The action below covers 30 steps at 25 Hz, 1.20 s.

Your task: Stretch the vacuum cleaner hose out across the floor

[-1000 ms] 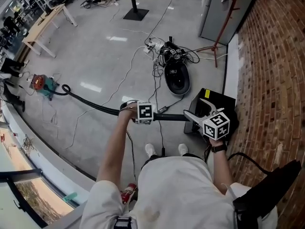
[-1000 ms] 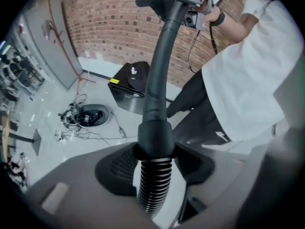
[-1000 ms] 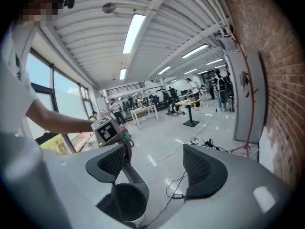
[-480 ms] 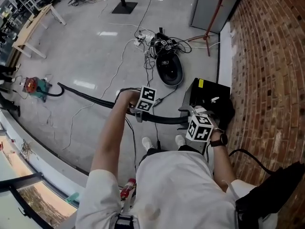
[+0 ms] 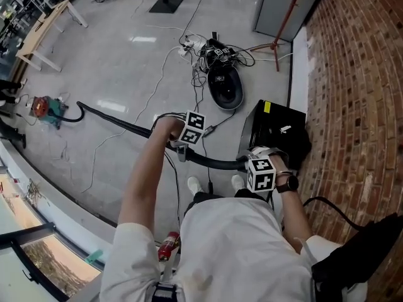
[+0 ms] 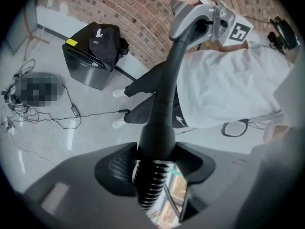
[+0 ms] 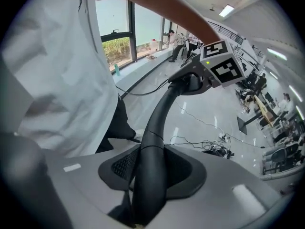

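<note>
The black vacuum hose (image 5: 113, 123) runs from the red and teal vacuum cleaner (image 5: 47, 107) at the left across the grey floor and up to my hands. My left gripper (image 5: 179, 148) is shut on the hose where the ribbed part meets the smooth cuff (image 6: 155, 144). The curved rigid end tube (image 5: 217, 163) spans from there to my right gripper (image 5: 244, 163). Its jaws have just been closing, and the tube (image 7: 145, 175) now fills the gap between the pads. Both grippers hang above the floor in front of the person's feet.
A black case (image 5: 277, 131) stands by the brick wall (image 5: 359, 106). A black oval device (image 5: 225, 88) lies among tangled cables beyond it. A thin white cable (image 5: 104, 148) crosses the floor. A red bottle (image 5: 167, 245) lies near the feet. A wooden table (image 5: 44, 30) stands far left.
The right gripper came down and in from the right, rolled over, and closed on the hose's rigid end. The left gripper turned and shifted slightly; the tube between them now sags in a curve.
</note>
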Motion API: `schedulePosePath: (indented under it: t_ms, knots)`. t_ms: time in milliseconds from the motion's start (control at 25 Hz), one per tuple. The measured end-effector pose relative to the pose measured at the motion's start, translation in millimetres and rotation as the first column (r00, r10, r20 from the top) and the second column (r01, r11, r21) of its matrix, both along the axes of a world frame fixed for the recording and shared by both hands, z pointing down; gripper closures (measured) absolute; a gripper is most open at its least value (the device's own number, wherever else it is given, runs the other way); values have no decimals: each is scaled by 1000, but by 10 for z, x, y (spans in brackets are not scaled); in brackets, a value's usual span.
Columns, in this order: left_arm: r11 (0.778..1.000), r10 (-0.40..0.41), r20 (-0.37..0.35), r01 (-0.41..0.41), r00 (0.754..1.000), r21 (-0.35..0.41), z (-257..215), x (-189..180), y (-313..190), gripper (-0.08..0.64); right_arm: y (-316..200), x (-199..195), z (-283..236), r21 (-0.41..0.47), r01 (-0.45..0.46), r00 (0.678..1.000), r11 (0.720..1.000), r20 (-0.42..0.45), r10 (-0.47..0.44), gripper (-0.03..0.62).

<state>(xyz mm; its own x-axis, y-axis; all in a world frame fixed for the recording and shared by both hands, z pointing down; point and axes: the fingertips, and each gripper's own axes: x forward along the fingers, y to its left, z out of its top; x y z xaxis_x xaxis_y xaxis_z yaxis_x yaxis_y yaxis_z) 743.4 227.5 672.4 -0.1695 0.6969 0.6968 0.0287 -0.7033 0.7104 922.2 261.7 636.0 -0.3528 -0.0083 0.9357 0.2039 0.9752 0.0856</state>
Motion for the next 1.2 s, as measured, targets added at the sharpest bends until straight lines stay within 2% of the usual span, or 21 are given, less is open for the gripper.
schedulePosePath:
  t_ms: [80,160,240,280,320,400,480,560,600,640,680,760,800,840,920,1000,1040,1080,1120,1200]
  knots:
    - [998,-25,-31,26,999,57,91,67,-49,310,43,6,12,-55,-23,1000,998,-1,23,442]
    - [984,-53,-98,69,994,166,199,173,-177,281,56,32,27,-117,-48,999,992,2,48,443]
    - [946,-76,-186,130,980,296,256,260,-349,238,50,50,29,-180,-79,996,981,35,87,443]
    - [915,-84,-231,167,969,368,251,287,-459,190,37,60,23,-212,-98,992,972,61,113,443]
    - [872,-92,-278,212,956,441,218,309,-584,156,18,86,12,-246,-121,985,962,89,146,443]
    - [758,-122,-389,338,913,558,60,375,-832,132,-24,197,-42,-336,-187,959,923,143,246,443]
    - [623,-172,-523,503,835,599,-202,422,-1000,125,-85,312,-129,-446,-262,902,856,202,381,443]
    - [483,-231,-643,660,730,576,-459,351,-1067,126,-158,386,-189,-556,-318,823,768,241,515,443]
    - [416,-259,-691,724,674,550,-552,287,-1070,127,-200,423,-209,-611,-339,775,716,249,580,443]
    - [352,-286,-732,779,618,519,-620,223,-1060,130,-255,468,-236,-669,-358,715,652,252,652,443]
    - [292,-309,-768,825,560,484,-671,171,-1041,134,-328,526,-275,-729,-372,638,575,249,729,444]
    - [176,-348,-830,900,435,398,-750,122,-991,145,-503,687,-393,-827,-369,461,424,233,856,445]
    - [121,-360,-857,929,369,349,-787,123,-964,153,-583,781,-459,-858,-355,384,371,228,895,445]
    - [70,-366,-880,952,303,299,-822,134,-938,161,-656,877,-523,-880,-338,319,334,226,920,445]
    - [-16,-364,-912,978,190,210,-899,181,-890,175,-796,1058,-649,-906,-311,220,288,226,949,445]
    - [-76,-346,-931,986,115,150,-990,287,-849,181,-929,1247,-780,-920,-301,143,253,218,965,445]
    - [-94,-330,-940,987,89,127,-1041,383,-838,182,-982,1366,-837,-923,-301,110,239,215,970,446]
    - [-102,-311,-948,989,69,106,-1093,512,-838,183,-1023,1506,-891,-926,-299,76,229,217,973,445]
    - [-99,-289,-956,991,55,87,-1144,671,-849,184,-1053,1666,-949,-930,-289,34,226,226,973,446]
    - [-67,-249,-968,996,37,55,-1240,1047,-895,186,-1097,2012,-1093,-941,-245,-78,235,261,962,445]
